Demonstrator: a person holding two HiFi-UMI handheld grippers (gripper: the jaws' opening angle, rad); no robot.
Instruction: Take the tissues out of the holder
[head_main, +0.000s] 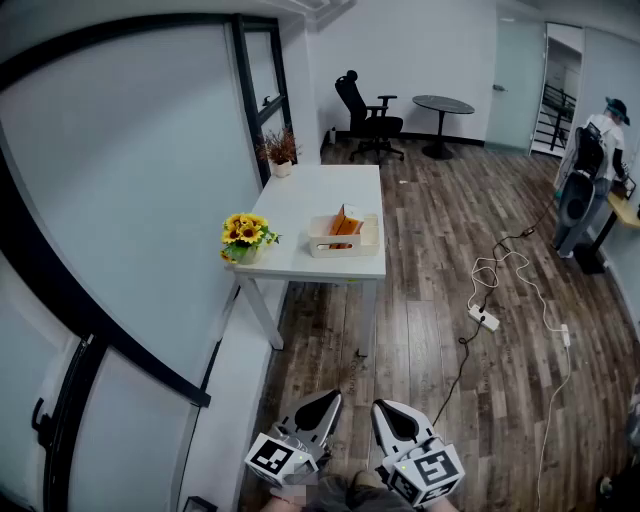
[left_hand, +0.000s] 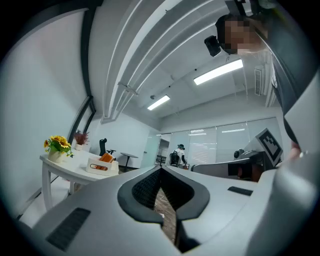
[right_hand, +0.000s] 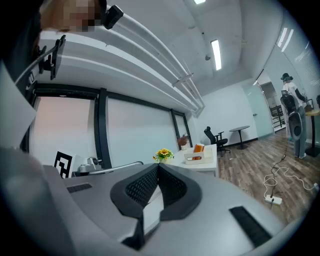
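Tissues (head_main: 345, 221) sit in the holder (head_main: 338, 247), well ahead: approach step. My left gripper (head_main: 321, 407) and right gripper (head_main: 397, 420) are closed, empty; next I advance and part the jaws.

Sunflower pot (head_main: 244, 238) on white table (head_main: 318, 195) — office chair (head_main: 366, 118), round table (head_main: 443, 104) beyond; power strip (head_main: 484, 318) on floor.

Bare floor (head_main: 420, 330) up to table (head_main: 320, 195); sunflowers (head_main: 245, 232) left of holder (head_main: 340, 248); cable (head_main: 520, 275) right, wall (head_main: 130, 180) left.

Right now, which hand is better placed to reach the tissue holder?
Left, marginally: the holder sits slightly nearer the left tongs than the right tongs. Both are shut, empty and far from the table.
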